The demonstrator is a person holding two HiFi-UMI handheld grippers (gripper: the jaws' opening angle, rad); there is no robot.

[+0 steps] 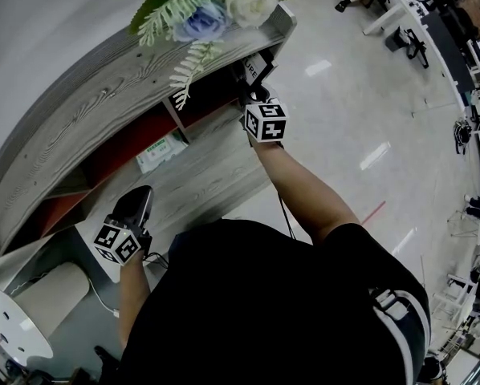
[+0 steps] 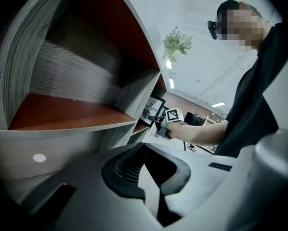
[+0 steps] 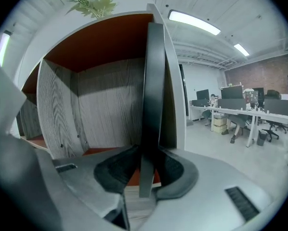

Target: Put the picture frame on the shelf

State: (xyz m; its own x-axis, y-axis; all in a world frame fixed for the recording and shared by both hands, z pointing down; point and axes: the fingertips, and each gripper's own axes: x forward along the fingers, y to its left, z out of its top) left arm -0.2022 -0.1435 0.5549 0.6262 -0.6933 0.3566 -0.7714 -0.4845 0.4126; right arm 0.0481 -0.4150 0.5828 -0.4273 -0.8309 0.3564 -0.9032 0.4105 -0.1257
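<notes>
The black picture frame (image 1: 252,66) stands upright in the end compartment of the grey wood shelf (image 1: 79,119) with red-brown boards. In the right gripper view the picture frame (image 3: 151,105) is seen edge-on between the jaws of my right gripper (image 3: 144,177), with a gap showing beside it; the pads do not press it. From the left gripper view the picture frame (image 2: 151,109) shows printed lettering, with my right gripper (image 2: 158,124) at it. My left gripper (image 1: 137,200) hovers low at the shelf's near end, and in its own view the left gripper (image 2: 151,177) is open and holds nothing.
A bunch of artificial flowers (image 1: 216,6) sits on the shelf top. A green and white box (image 1: 161,152) lies in a lower compartment. A white round stand (image 1: 15,335) is at the lower left. Office desks (image 3: 240,114) stand across the floor to the right.
</notes>
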